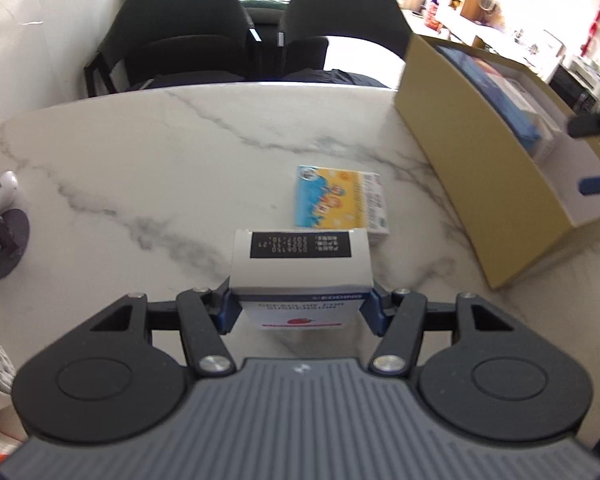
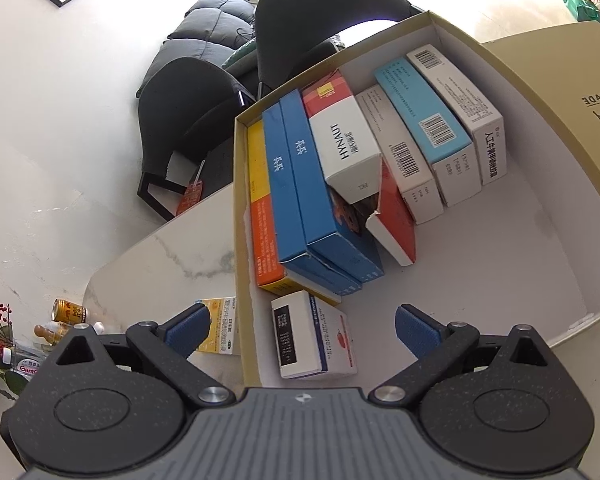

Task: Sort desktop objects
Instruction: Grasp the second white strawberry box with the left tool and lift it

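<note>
My left gripper [image 1: 300, 304] clamps a white medicine box [image 1: 302, 260] above the marble table [image 1: 140, 184]; my right gripper [image 2: 302, 330] gapes wide, empty, over the cardboard box [image 2: 500, 240].

I can read "HYNAUT" down the side of a white and red box [image 2: 346, 148] in the cardboard tray [image 2: 242, 240]. The tray's lid [image 2: 560, 80] shows "NDMADE", cut off. A packet [image 2: 27, 369] by the flowers reads "Gam". Other print is too blurred.
</note>
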A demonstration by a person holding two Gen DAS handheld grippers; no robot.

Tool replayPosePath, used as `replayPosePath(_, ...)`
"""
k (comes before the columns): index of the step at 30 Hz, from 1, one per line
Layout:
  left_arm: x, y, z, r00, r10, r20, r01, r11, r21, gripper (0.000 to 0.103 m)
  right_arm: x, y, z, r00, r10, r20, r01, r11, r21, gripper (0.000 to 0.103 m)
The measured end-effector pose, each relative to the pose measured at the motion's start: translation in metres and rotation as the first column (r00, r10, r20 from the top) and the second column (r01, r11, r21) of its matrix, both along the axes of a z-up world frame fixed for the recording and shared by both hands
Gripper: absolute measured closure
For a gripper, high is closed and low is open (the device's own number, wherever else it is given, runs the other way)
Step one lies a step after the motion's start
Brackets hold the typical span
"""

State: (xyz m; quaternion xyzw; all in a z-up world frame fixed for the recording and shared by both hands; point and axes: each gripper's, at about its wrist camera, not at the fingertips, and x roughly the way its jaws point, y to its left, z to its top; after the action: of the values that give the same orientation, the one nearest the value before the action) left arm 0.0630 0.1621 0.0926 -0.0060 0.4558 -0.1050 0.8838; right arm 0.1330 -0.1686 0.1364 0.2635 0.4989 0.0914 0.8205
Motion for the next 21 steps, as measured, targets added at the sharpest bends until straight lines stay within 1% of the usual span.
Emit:
replayPosePath(3, -0.007, -0.014, -0.003, 0.999, -0.052, 0.008, 0.052, 0.999, 0.007, 0.045, 0.0, 0.006, 0.002, 1.0, 0.017, 0.008, -0.017, 1.0, -0.016, 0.003)
replayPosePath(6, -0.008, -0.021, -0.007, 0.997, -0.082, 0.009, 0.082, 0.997, 0.003, 0.045, 0.0, 0.013, 0.006, 0.999, 0.038, 0.018, -0.037, 0.998, -0.049, 0.003)
replayPosePath(12, -0.009, -0.032, -0.012, 0.99, -0.137, 0.027, 0.136, 0.99, 0.037, 0.045, -0.004, 0.034, 0.016, 0.992, 0.113, 0.059, -0.098, 0.972, -0.212, 0.003)
replayPosePath(19, -0.008, -0.036, -0.021, 0.986, -0.166, 0.023, 0.164, 0.985, 0.061, 0.045, -0.007, 0.041, 0.019, 0.987, 0.148, 0.07, -0.12, 0.946, -0.301, 0.003)
replayPosePath(21, -0.009, -0.037, -0.022, 0.984, -0.175, 0.021, 0.173, 0.983, 0.067, 0.045, -0.007, 0.042, 0.018, 0.986, 0.151, 0.069, -0.123, 0.942, -0.314, 0.003)
